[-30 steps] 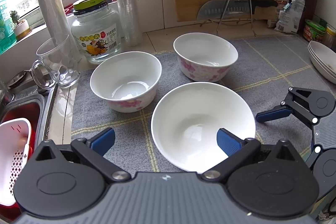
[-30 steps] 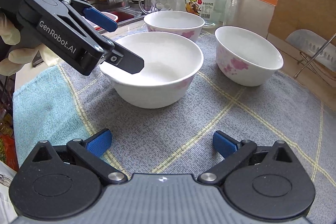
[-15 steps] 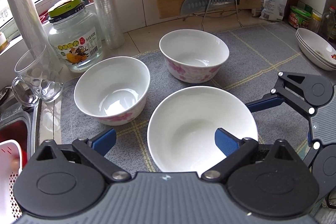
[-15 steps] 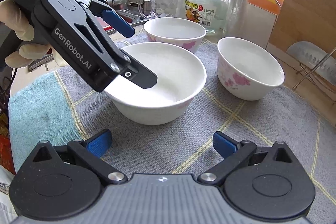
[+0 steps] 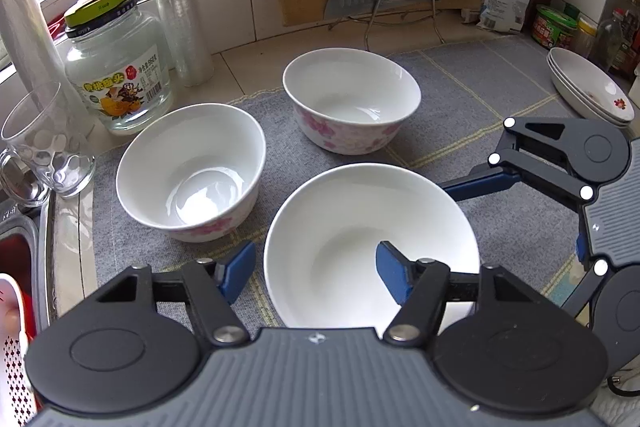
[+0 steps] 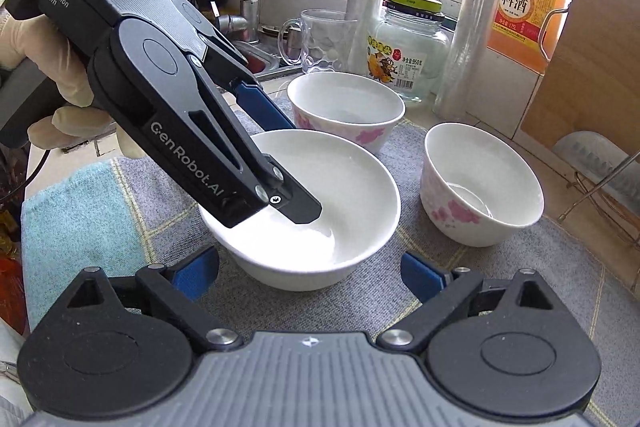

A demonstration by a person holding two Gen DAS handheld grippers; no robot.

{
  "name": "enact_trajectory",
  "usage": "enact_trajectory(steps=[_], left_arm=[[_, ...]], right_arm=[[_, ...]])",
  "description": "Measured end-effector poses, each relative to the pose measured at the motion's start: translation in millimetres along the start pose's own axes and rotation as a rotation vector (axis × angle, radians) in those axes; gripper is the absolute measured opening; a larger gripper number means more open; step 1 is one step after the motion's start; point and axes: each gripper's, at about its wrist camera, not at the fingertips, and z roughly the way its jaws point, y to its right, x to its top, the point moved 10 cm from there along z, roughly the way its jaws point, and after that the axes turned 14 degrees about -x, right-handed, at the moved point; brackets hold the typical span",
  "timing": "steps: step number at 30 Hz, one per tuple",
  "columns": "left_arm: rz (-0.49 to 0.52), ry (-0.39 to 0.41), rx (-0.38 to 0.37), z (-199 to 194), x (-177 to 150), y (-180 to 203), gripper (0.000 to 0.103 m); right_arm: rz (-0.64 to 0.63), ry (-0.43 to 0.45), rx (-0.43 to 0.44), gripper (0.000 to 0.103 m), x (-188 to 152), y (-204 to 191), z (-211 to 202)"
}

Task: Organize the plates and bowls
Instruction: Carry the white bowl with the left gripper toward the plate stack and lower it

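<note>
Closer now than a second ago, left tool (image 5: 316, 269) straddles near rim of plain white bowl (image 5: 360, 227), fingers apart, rim not clamped. Two floral bowls (image 5: 192, 171) beyond. Right view: right tool (image 6: 310, 273) released, plain bowl just ahead; left tool's finger (image 6: 298, 205) inside it.

Counter (image 5: 256, 59): grey mat (image 5: 460, 95), jar (image 5: 116, 67), glass (image 5: 44, 143).

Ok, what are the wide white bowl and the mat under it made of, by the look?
The wide white bowl looks like glazed ceramic or porcelain: smooth, glossy, soft window reflections inside, though hard plastic can't be ruled out. The mat looks like woven fabric: matte grey, visible weave, yellow grid lines. The left tool straddles the bowl's rim, one finger inside.
</note>
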Motion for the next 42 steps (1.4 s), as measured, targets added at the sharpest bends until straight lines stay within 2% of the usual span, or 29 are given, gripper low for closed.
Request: enact_trajectory(steps=[2, 9, 22, 32, 42], left_arm=[[-0.001, 0.0, -0.007, 0, 0, 1, 0.062], [0.007, -0.005, -0.019, 2, 0, 4, 0.06], [0.013, -0.004, -0.026, 0, 4, 8, 0.059], [0.061, 0.008, -0.061, 2, 16, 39, 0.059], [0.124, 0.007, -0.111, 17, 27, 78, 0.059]], right_arm=[[-0.002, -0.006, 0.007, 0.089, 1, 0, 3], [0.004, -0.001, 0.032, 0.086, 3, -1, 2], [0.021, -0.008, 0.037, 0.085, 3, 0, -1], [0.036, -0.02, 0.0, 0.085, -4, 12, -22], [0.081, -0.044, -0.063, 0.085, -27, 35, -48]])
